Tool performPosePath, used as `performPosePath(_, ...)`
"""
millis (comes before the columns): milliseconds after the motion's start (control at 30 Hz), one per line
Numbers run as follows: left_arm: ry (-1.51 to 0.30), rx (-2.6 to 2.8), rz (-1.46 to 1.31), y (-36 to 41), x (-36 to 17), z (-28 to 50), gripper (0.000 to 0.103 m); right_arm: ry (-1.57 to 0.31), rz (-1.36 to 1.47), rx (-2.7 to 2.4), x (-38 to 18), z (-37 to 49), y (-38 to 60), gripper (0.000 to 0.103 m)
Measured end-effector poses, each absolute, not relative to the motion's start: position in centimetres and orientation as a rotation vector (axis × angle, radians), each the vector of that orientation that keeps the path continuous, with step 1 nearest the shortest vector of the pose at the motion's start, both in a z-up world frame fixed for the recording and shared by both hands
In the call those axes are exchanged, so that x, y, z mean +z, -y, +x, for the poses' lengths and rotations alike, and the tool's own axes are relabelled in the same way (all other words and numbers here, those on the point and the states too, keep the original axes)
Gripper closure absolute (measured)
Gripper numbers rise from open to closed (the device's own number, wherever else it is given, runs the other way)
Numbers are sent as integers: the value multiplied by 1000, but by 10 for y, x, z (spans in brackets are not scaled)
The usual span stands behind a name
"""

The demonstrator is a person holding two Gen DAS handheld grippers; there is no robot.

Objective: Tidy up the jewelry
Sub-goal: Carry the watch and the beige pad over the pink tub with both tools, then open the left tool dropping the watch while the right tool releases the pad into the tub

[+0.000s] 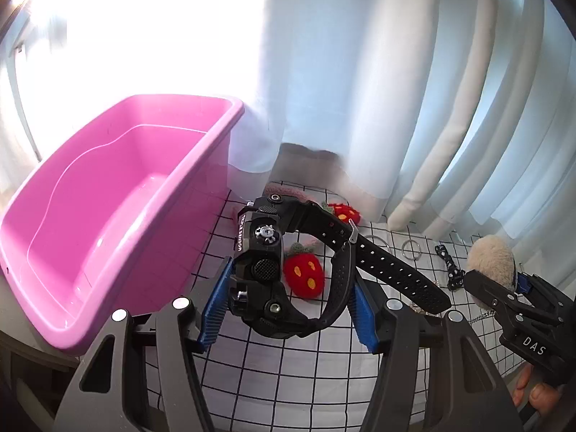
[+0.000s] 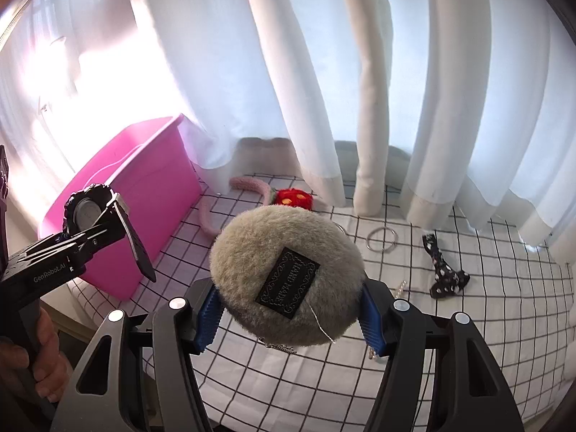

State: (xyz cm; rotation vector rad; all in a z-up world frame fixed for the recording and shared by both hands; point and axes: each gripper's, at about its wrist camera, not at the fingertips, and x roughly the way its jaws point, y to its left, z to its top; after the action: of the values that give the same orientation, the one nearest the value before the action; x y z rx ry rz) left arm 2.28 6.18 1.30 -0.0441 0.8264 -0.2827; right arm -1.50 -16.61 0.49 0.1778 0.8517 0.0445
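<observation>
My left gripper (image 1: pixel 288 306) is shut on a black digital watch (image 1: pixel 266 262), held above the checked cloth, its strap hanging to the right. The watch also shows in the right wrist view (image 2: pixel 93 216), right next to the pink tub. My right gripper (image 2: pixel 288 306) is shut on a beige fluffy round piece with a black label (image 2: pixel 284 270); it shows at the right of the left wrist view (image 1: pixel 489 259). The empty pink tub (image 1: pixel 108 194) stands at the left (image 2: pixel 144 194).
On the checked cloth (image 2: pixel 486 324) lie a red knitted strawberry piece (image 1: pixel 304 270), a second red one (image 2: pixel 293 198), a pink knitted band (image 2: pixel 248 183), metal rings (image 2: pixel 381 239), a black dotted bow (image 2: pixel 442 270) and a thin chain (image 2: pixel 399 284). White curtains (image 2: pixel 324 72) hang behind.
</observation>
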Motion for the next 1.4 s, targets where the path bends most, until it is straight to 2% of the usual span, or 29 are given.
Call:
performPosePath(200, -747, -153, -90, -114, 52, 34, 46, -765, 125, 196, 43, 33, 121, 42)
performPosePath(400, -735, 15, -106, -177, 60, 57, 46, -753, 85, 343, 54, 87, 53, 42)
performPosePath(700, -826, 183, -163, -255, 32, 88, 46, -806, 17, 496, 45, 157, -47, 42)
performPosePath(1033, -935, 236, -179, -270, -4, 123, 45, -956, -32, 492, -1, 202, -98, 42)
performPosePath(1233, -980, 266, -197, -279, -12, 128, 43, -961, -100, 448, -12, 208, -111, 41)
performPosePath(1300, -974, 297, -173, -280, -11, 128, 35, -967, -113, 439, -11, 208, -113, 37)
performPosePath(1333, -971, 302, -172, -281, -11, 127, 24, -970, -117, 432, -11, 209, -114, 36)
performPosePath(1400, -951, 301, -182, -283, -9, 124, 19, -972, -129, 415, -12, 211, -115, 34)
